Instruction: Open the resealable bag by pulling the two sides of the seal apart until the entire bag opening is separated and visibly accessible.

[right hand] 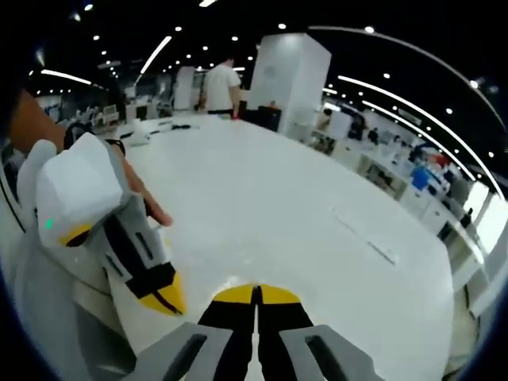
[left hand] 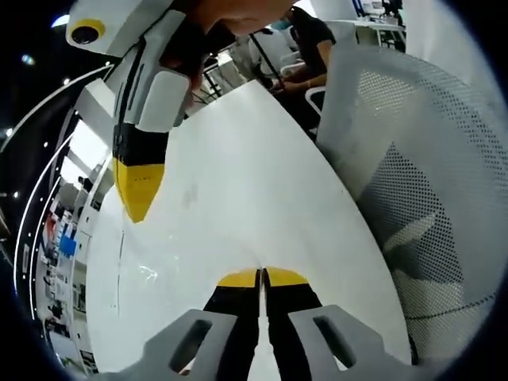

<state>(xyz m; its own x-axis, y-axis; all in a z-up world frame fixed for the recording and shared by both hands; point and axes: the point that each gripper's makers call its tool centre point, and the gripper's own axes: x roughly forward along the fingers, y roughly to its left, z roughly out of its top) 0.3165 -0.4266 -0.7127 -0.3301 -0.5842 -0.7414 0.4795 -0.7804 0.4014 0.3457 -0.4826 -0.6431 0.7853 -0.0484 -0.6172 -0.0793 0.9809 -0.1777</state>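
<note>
In the left gripper view, the right gripper (left hand: 140,190) reached in from the upper left, its yellow tip pointing down just above the table (left hand: 262,175); its jaws looked pressed together into one wedge; below it a thin, faint line (left hand: 121,262) ran along the white top, with a small glint beside it; this was perhaps the edge of the clear bag, though it was too faint to be sure; at the bottom centre the left gripper (left hand: 262,278) had its two yellow-tipped jaws together, and whether any film was pinched between them could not be told; at the right a white mesh chair (left hand: 429,182) stood against the table's edge, and people sat at desks beyond the table's far end. In the right gripper view, the left gripper came in from the left, held by a hand (right hand: 143,198), its tip low near the table and its jaws shut; just to its right, at the bottom centre, the right gripper's own jaws met along a thin seam, with nothing discernible between them; further right, well apart from both tips, a faint long clear outline, likely the bag (right hand: 367,236), lay flat on the table; at the table's far end a person (right hand: 221,87) in a white shirt stood.
</note>
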